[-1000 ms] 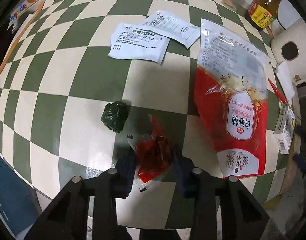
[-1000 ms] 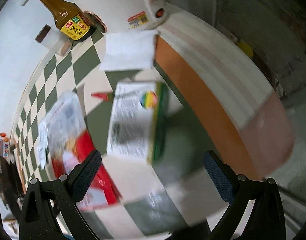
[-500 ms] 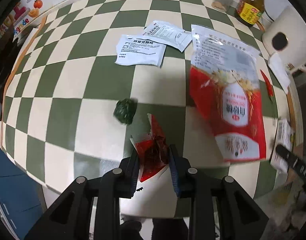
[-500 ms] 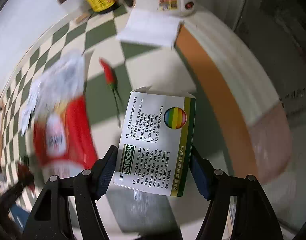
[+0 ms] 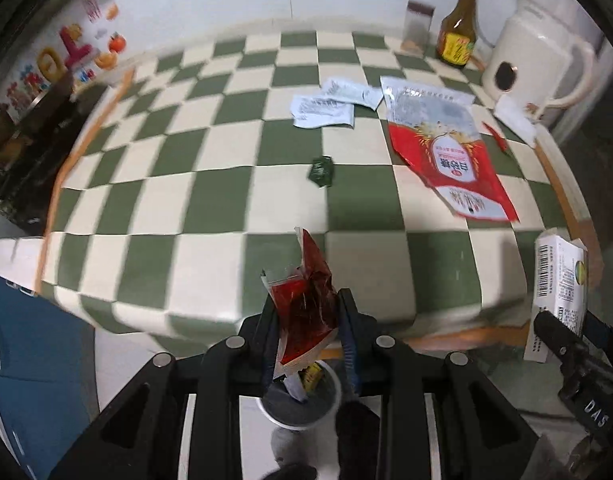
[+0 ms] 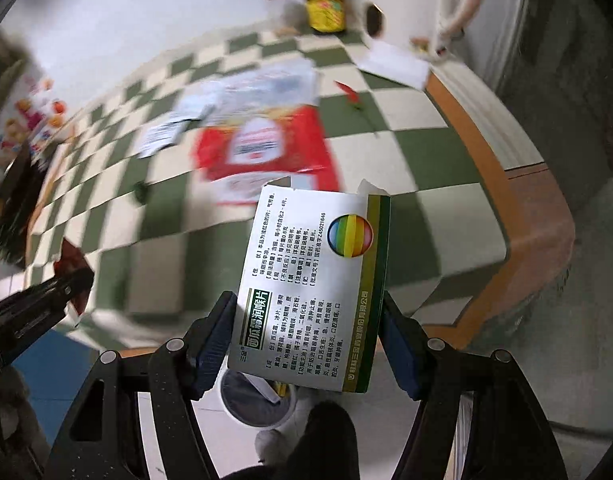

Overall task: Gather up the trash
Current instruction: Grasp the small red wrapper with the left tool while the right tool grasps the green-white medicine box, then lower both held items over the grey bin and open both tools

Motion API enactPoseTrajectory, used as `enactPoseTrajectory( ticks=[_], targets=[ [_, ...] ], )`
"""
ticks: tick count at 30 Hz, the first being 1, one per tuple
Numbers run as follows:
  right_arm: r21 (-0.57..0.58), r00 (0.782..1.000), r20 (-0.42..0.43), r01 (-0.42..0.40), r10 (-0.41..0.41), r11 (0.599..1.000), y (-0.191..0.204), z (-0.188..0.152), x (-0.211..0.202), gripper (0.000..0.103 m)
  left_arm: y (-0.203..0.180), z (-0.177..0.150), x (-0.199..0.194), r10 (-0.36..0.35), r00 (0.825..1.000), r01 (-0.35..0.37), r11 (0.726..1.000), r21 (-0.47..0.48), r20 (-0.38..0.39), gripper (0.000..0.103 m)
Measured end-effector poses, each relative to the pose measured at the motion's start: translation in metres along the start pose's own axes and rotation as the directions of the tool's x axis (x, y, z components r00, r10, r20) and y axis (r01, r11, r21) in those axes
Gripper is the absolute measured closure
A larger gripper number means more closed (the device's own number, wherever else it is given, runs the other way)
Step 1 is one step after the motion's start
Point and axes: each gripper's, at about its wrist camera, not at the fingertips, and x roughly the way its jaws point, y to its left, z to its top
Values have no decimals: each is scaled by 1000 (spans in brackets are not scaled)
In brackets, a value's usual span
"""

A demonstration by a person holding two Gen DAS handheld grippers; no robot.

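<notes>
My left gripper (image 5: 306,324) is shut on a crumpled red wrapper (image 5: 306,304) and holds it off the table's front edge, above a small white bin (image 5: 300,400) on the floor. My right gripper (image 6: 308,324) is shut on a white and green medicine box (image 6: 314,280), also above the bin (image 6: 258,404). The box shows at the right of the left wrist view (image 5: 558,292). On the checkered table (image 5: 226,200) lie a red and white bag (image 5: 446,152), white paper sachets (image 5: 326,108), a small dark green wrapper (image 5: 320,170) and a red chili (image 5: 494,136).
At the table's back right stand a sauce bottle (image 5: 458,36), a small jar (image 5: 416,28), a white kettle (image 5: 534,64) and a white napkin (image 5: 514,120). A blue surface (image 5: 30,344) lies below left of the table. The bin holds some scraps.
Both grippers have closed on their items, lifted them off the table and pulled back past the front edge to above the bin.
</notes>
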Motion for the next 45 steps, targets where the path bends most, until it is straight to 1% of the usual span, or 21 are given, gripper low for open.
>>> enactPoseTrajectory(
  ticks=[3,6,9,12,14,17,19,23,25,26,27,30,34,37,38,40,41,42,43,44,45],
  targets=[
    [-19,1000,16,7,-7,1000,22,-43,-26,33,18,-31,-21,-10,1000,10,1000,18,29,79],
    [-30,1000,-3,15,-16,999,43,-86,-32,33,41,-68,-27,-26,1000,26,1000,18,11,79],
    [-29,998,-63,26,-28,999,61,-139,-17,33,64,-108,-10,-33,997,34,999,2,-67,79],
    [-8,987,-156,21,-22,1000,70,-183,13,33,81,-144,25,-46,982,44,999,-16,-181,79],
    [-10,978,-207,18,-20,1000,75,-206,34,33,88,-165,54,-57,965,49,998,-36,-256,79],
    [-23,957,-288,10,-16,1000,81,-244,73,33,95,-194,108,-99,926,75,994,-80,-363,79],
    [-28,943,-334,3,-12,1000,81,-269,107,33,97,-207,142,-116,906,81,991,-102,-407,79],
    [5,913,-407,-18,18,1000,72,-313,185,33,96,-233,232,-215,841,140,973,-185,-497,79],
    [19,904,-425,-29,34,999,67,-328,221,33,94,-246,281,-265,804,160,959,-236,-532,79],
    [26,901,-432,-31,39,999,65,-335,240,33,92,-252,304,-277,791,165,955,-245,-546,79],
    [33,894,-445,-37,48,999,62,-346,265,33,90,-257,320,-280,783,168,955,-246,-555,79],
    [38,881,-469,-40,53,998,57,-362,317,33,81,-273,366,-273,766,171,959,-225,-582,79],
    [19,864,-501,-43,47,999,57,-379,378,33,75,-291,403,-257,743,169,965,-198,-618,76],
    [12,850,-523,-56,54,998,62,-383,408,32,75,-302,416,-252,734,165,967,-195,-630,72],
    [13,846,-529,-64,61,998,63,-385,416,32,79,-305,417,-246,736,158,968,-192,-631,68],
    [9,828,-555,-85,76,996,67,-390,429,31,88,-308,419,-220,752,134,974,-184,-622,63],
    [5,822,-565,-90,77,996,69,-392,434,31,94,-308,417,-204,763,121,977,-175,-613,50],
    [3,816,-572,-96,81,995,70,-394,437,30,97,-308,414,-181,776,100,981,-165,-604,27],
    [2,814,-575,-98,81,995,69,-395,438,29,100,-308,411,-157,792,80,985,-155,-590,18],
    [-7,815,-576,-88,68,996,71,-396,439,23,103,-309,408,-139,805,64,987,-147,-577,12],
    [-11,816,-575,-84,62,996,72,-397,438,12,106,-309,404,-121,815,50,989,-140,-566,10]
  ],
)
